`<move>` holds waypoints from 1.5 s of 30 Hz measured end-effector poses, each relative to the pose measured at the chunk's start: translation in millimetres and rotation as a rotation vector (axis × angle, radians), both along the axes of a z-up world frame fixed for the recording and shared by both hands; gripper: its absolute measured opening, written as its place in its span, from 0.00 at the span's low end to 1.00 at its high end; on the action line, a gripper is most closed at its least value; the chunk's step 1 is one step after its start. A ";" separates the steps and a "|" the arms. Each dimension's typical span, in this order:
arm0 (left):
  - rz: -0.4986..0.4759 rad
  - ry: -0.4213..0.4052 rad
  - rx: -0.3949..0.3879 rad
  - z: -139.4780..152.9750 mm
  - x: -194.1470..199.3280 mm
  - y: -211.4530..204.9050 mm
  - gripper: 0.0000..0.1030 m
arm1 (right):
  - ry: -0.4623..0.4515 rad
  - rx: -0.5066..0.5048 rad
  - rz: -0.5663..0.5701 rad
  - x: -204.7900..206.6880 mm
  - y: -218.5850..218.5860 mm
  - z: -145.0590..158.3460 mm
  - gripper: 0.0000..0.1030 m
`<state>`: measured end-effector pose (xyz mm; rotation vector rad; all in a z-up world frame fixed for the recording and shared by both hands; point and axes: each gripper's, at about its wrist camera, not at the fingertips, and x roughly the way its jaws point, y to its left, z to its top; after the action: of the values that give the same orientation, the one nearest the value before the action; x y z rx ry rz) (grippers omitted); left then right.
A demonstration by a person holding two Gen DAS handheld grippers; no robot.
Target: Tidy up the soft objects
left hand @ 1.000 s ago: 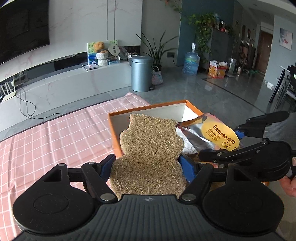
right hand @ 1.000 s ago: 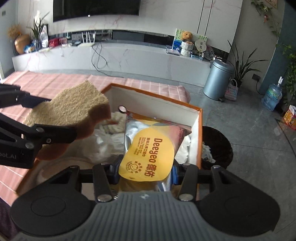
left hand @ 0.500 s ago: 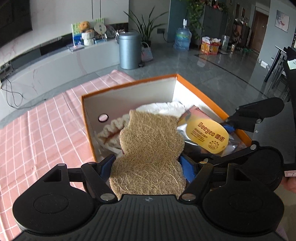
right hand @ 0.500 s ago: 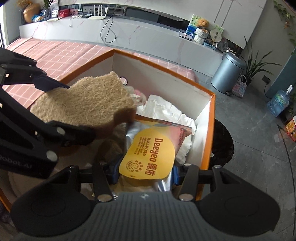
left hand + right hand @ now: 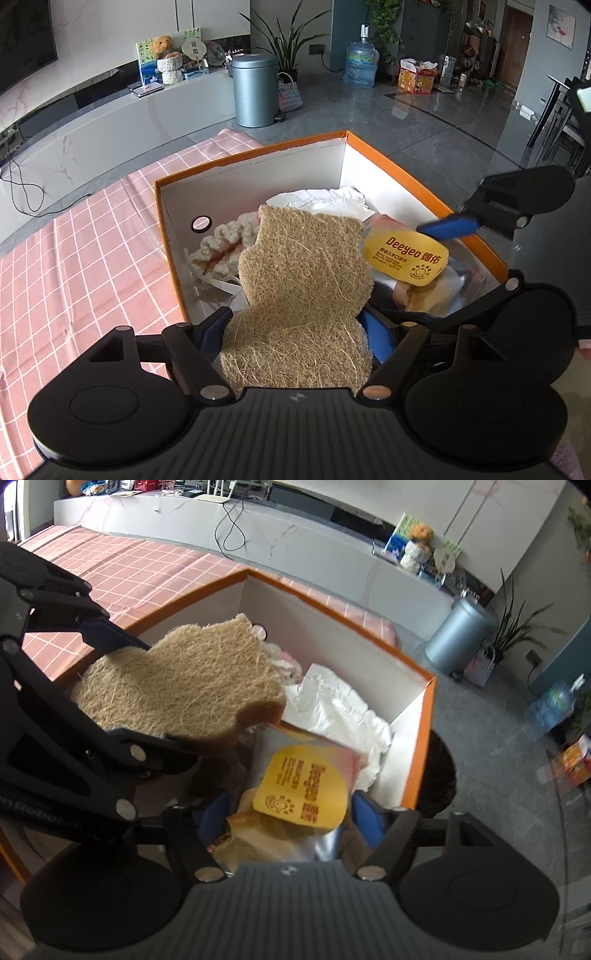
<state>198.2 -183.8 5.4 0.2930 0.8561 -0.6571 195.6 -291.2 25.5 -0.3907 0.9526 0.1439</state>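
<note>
My left gripper (image 5: 295,332) is shut on a tan loofah scrub pad (image 5: 303,295) and holds it over the orange box (image 5: 295,142). The pad also shows in the right wrist view (image 5: 177,686). My right gripper (image 5: 288,812) is shut on a silver wet-wipes pack with a yellow label (image 5: 303,794), low inside the same box (image 5: 428,709). The pack shows in the left wrist view (image 5: 406,254). A white cloth (image 5: 325,199) and a cream knitted piece (image 5: 221,247) lie in the box.
The box stands on a pink checked tablecloth (image 5: 92,258) at the table's edge. A black bin (image 5: 439,775) stands on the floor beside the box. A grey pedal bin (image 5: 255,92) and a TV bench stand further back.
Both grippers have moved forward and down over the box. The wipes pack has dropped lower into the box and tilted. The pad now hangs over the box's contents.
</note>
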 end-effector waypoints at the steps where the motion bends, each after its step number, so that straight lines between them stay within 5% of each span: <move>1: 0.000 0.003 -0.006 1.6 -0.8 1.0 0.88 | -0.006 -0.011 0.006 -2.7 1.1 1.8 0.76; 5: -0.009 -0.003 -0.013 10.0 -6.9 5.1 0.89 | -0.013 -0.038 0.021 -9.7 1.4 14.3 0.88; 15: -0.017 -0.086 -0.082 44.8 -34.6 22.4 0.91 | -0.053 -0.027 0.012 -32.1 0.4 53.1 0.93; 27: 0.057 -0.307 -0.220 77.8 -77.9 62.2 0.91 | -0.263 0.018 -0.081 -80.5 13.4 98.9 0.97; 36: 0.182 -0.459 -0.344 85.5 -111.3 96.9 0.91 | -0.399 0.164 -0.256 -114.5 23.2 90.9 0.97; 45: 0.285 -0.502 -0.327 71.7 -129.8 109.5 0.91 | -0.559 0.229 -0.354 -155.4 50.3 73.2 0.97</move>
<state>68.4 -74.4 77.1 0.0310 0.2920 -0.4188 40.2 -240.9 98.7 -0.0360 0.4330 -0.1737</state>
